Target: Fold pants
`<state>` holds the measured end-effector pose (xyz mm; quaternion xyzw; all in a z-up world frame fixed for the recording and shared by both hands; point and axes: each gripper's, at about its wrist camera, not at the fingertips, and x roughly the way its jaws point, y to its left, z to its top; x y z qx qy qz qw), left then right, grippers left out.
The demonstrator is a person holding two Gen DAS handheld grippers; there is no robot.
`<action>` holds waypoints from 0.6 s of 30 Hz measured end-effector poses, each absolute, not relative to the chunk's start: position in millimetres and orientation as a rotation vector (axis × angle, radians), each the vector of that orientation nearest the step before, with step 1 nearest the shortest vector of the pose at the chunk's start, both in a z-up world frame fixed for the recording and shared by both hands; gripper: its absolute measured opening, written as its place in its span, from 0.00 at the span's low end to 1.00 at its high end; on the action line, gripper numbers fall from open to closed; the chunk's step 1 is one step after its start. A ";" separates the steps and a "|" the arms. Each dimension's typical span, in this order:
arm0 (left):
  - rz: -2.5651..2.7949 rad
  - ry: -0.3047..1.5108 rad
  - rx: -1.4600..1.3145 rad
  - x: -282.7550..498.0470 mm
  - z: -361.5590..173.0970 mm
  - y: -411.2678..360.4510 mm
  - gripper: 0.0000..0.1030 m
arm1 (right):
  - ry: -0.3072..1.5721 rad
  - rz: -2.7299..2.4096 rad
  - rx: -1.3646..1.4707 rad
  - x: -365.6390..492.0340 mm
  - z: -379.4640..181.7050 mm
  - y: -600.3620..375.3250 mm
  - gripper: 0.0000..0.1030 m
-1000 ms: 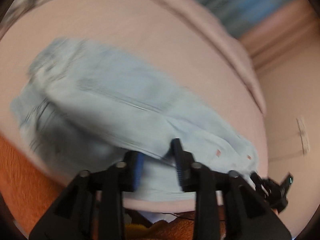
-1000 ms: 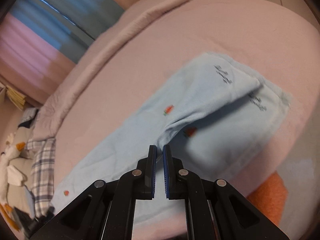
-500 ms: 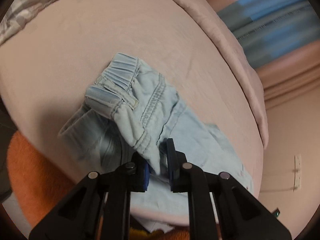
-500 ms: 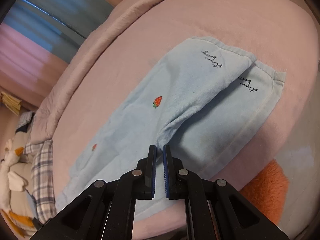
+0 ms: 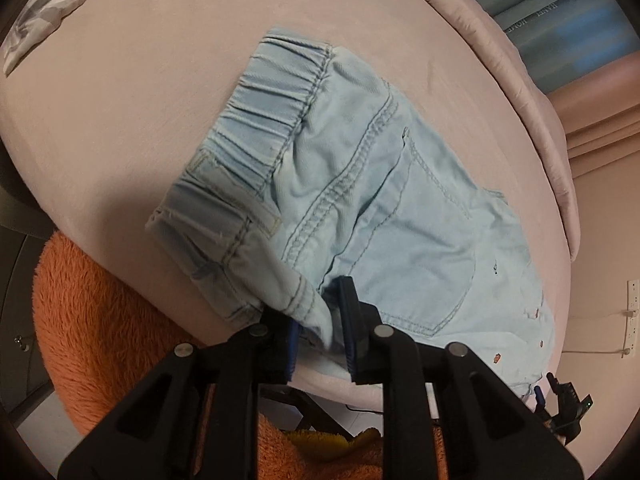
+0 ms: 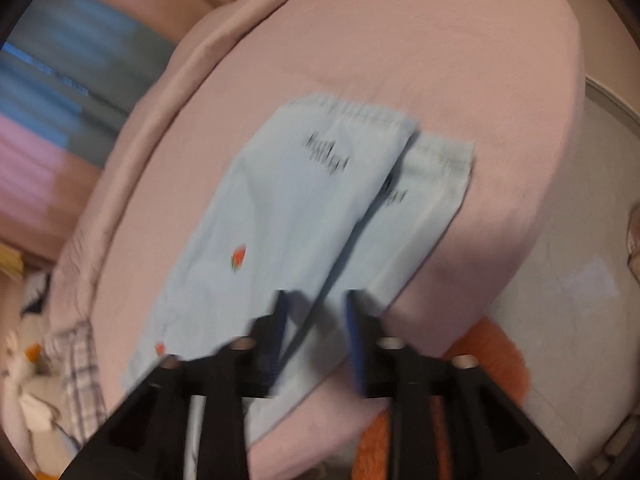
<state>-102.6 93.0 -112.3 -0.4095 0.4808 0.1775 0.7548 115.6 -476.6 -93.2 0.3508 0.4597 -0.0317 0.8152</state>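
Observation:
Light blue denim pants [image 5: 380, 208] lie on the pink bed [image 5: 140, 100], doubled lengthwise, the elastic waistband toward the upper left. My left gripper [image 5: 316, 304] is at the near edge of the waist end. Its jaws are opening, and a fold of the waist cloth still sits between them. In the blurred right wrist view the two leg ends of the pants [image 6: 304, 208] lie stacked, with small strawberry prints and dark lettering. My right gripper [image 6: 316, 296] hovers over the near edge of the legs, its jaws opening and set apart, the pads off the cloth.
The bed [image 6: 460, 60] drops off just below both grippers. An orange fluffy rug [image 5: 100, 320] [image 6: 492, 360] lies on the floor beside it. A rumpled pink quilt [image 5: 540, 100] runs along the far side. Plaid bedding [image 6: 80, 360] lies further along, in front of blue curtains [image 5: 560, 20].
My left gripper shut on the waist fold, carried it lower and nearer, then parted slightly. My right gripper's jaws, shut before, now stand apart, and its view has shifted and blurred.

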 end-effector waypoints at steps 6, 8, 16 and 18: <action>0.373 1.035 -0.910 -91.7 -108.0 101.7 0.17 | 0.951 -0.145 0.762 148.1 -97.1 -507.4 0.39; 0.368 1.034 -0.909 -94.9 -102.5 104.9 0.13 | 0.959 -0.184 0.748 158.4 -102.4 -511.1 0.26; 0.387 1.082 -0.795 -103.1 -90.9 108.5 0.12 | 0.842 -0.199 0.698 116.9 -60.4 -513.6 0.03; 0.388 1.085 -0.817 -104.6 -99.1 110.0 0.12 | 0.869 -0.221 0.679 110.6 -68.6 -516.4 0.03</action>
